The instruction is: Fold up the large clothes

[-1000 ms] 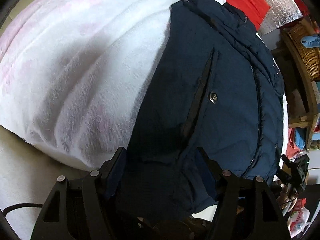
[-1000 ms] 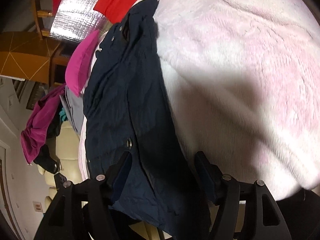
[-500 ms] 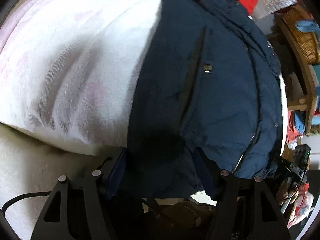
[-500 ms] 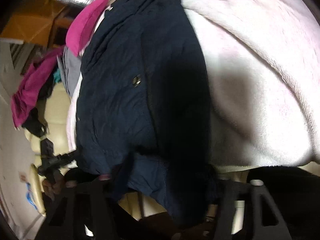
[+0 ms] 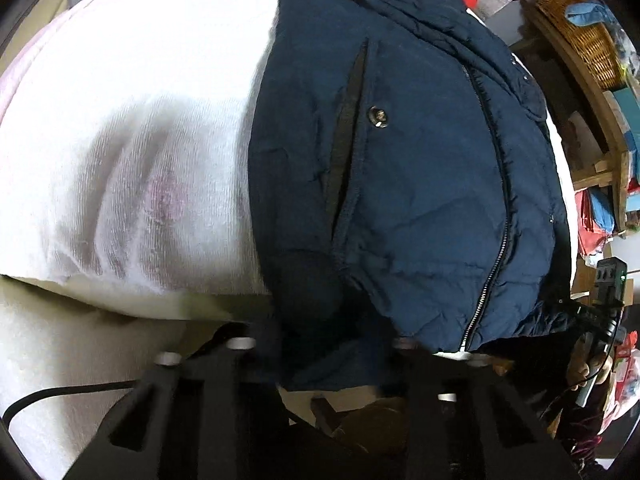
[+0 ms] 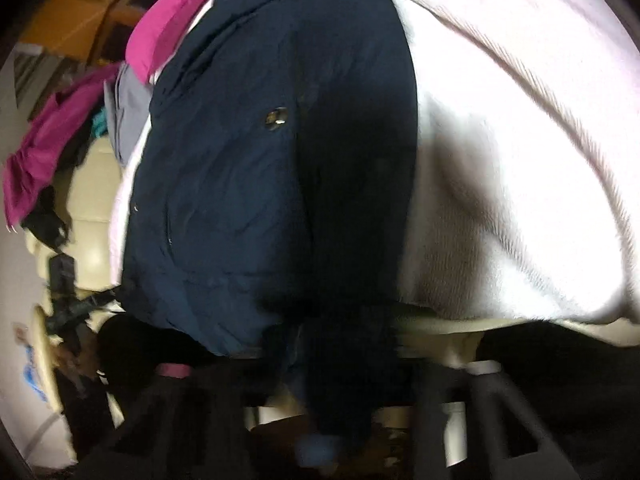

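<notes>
Left wrist view shows the jacket (image 5: 420,168) flat on the blanket (image 5: 132,120), unfolded, hem between both grippers' jaws, whose grip I cannot tell.

**Navy on white and pink**

Ahead of our left gripper (image 5: 320,344), black itself, lies a navy jacket (image 5: 420,160) with a black pocket strip, a silvery snap and a dark zip turning white at the hem. Left of it the blanket (image 5: 132,128) is white with faint pink blotches. Beyond our right gripper (image 6: 320,364), up left, we see magenta cloth (image 6: 168,28) and grey cloth (image 6: 130,120).
</notes>
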### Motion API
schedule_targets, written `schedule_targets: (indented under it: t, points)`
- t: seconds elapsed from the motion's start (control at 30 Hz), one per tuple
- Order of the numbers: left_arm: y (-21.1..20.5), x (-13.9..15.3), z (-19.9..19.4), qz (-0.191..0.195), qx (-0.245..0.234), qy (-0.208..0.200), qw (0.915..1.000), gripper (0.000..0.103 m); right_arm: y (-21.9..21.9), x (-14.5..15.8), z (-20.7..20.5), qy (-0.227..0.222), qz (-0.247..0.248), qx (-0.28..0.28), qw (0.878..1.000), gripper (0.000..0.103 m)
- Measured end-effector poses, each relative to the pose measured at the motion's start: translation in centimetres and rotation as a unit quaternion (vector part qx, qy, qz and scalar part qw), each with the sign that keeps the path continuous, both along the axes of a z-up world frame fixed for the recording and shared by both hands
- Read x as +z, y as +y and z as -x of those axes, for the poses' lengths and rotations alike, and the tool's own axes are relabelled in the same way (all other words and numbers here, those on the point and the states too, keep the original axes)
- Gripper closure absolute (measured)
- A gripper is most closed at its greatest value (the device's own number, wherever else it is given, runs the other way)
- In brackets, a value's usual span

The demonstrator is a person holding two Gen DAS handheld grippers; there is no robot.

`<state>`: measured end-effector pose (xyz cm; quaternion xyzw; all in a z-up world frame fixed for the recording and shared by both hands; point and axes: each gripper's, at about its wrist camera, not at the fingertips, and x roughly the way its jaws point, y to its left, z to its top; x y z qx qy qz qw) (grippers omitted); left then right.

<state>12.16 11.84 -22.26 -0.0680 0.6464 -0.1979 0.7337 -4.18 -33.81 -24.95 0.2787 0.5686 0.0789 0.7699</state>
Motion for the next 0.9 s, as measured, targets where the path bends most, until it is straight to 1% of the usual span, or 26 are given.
schedule_targets:
  t: [0.07,0.1,0.13,0.17,0.2,0.23,0.27,0.3,0.33,0.37,0.4,0.43,0.53,0.57,0.63,0.67,0.77,0.83,0.9]
  points:
    - [0.1,0.4,0.0,0.007,-0.003,-0.006,1.0000,0.078,0.1,1.0,0.1,-0.016,-0.002,0.004,1.000,0.080]
    - [0.4,0.3,-0.1,0.001,-0.006,-0.006,1.0000,0.078,0.3,1.0,0.0,-0.013,-0.001,0.004,1.000,0.080]
    - [0.4,0.0,-0.4,-0.009,-0.009,-0.003,0.9999,0.073,0.1,0.4,-0.2,0.001,-0.005,0.002,1.000,0.080]
    - [0.4,-0.5,-0.4,-0.018,-0.011,0.007,0.9998,0.067,0.0,-0.3,-0.2,0.018,-0.011,0.001,1.000,0.076]
    - [-0.2,-0.9,-0.5,-0.021,-0.016,0.017,0.9995,0.054,-0.2,-1.1,-0.3,0.036,-0.018,0.000,0.999,0.076]
    - [-0.4,-1.1,-0.5,-0.022,-0.022,0.020,0.9993,0.052,-0.3,-2.0,-0.3,0.056,-0.038,0.001,0.998,0.067]
    - [-0.7,-1.1,-0.4,-0.026,-0.028,0.018,0.9991,0.052,-0.1,-2.4,-0.2,0.062,-0.052,0.002,0.997,0.058]
    - [-0.8,-1.0,-0.4,-0.026,-0.031,0.016,0.9990,0.053,0.2,-2.8,-0.1,0.063,-0.058,0.001,0.996,0.057]
    - [-0.8,-1.0,-0.5,-0.021,-0.028,0.016,0.9993,0.059,0.4,-2.7,-0.2,0.060,-0.050,-0.001,0.997,0.060]
    - [-0.7,-0.9,-0.6,-0.018,-0.024,0.015,0.9994,0.069,0.6,-2.6,-0.4,0.057,-0.045,0.002,0.997,0.072]
    - [-0.5,-0.8,-0.7,-0.016,-0.022,0.014,0.9995,0.078,1.1,-2.1,-0.4,0.049,-0.038,0.007,0.998,0.076]
    - [-0.3,-0.6,-0.8,-0.011,-0.022,0.012,0.9996,0.085,1.7,-1.2,-0.3,0.037,-0.023,0.016,0.999,0.081]
    - [0.3,0.5,-1.1,0.012,-0.024,-0.002,0.9996,0.090,2.6,1.5,-0.4,0.000,-0.004,0.036,0.999,0.086]
    - [0.8,1.3,-1.4,0.029,-0.023,-0.005,0.9993,0.090,2.5,2.4,-0.3,-0.015,-0.005,0.038,0.999,0.087]
    - [1.9,3.5,-2.2,0.077,-0.020,-0.021,0.9966,0.090,1.8,5.1,-0.6,-0.066,-0.022,0.035,0.997,0.088]
    - [2.0,4.4,-2.4,0.089,-0.020,-0.027,0.9955,0.090,1.4,6.5,-0.7,-0.093,-0.028,0.030,0.995,0.089]
    - [2.8,7.7,-3.9,0.130,-0.017,-0.056,0.9898,0.090,-0.2,10.2,-1.7,-0.165,-0.023,-0.003,0.986,0.089]
    - [3.4,9.5,-5.3,0.150,-0.010,-0.075,0.9858,0.090,-1.7,11.9,-3.0,-0.203,-0.022,-0.039,0.978,0.090]
    - [3.6,10.6,-6.9,0.167,0.005,-0.095,0.9814,0.090,-3.9,12.6,-4.2,-0.227,-0.025,-0.072,0.971,0.090]
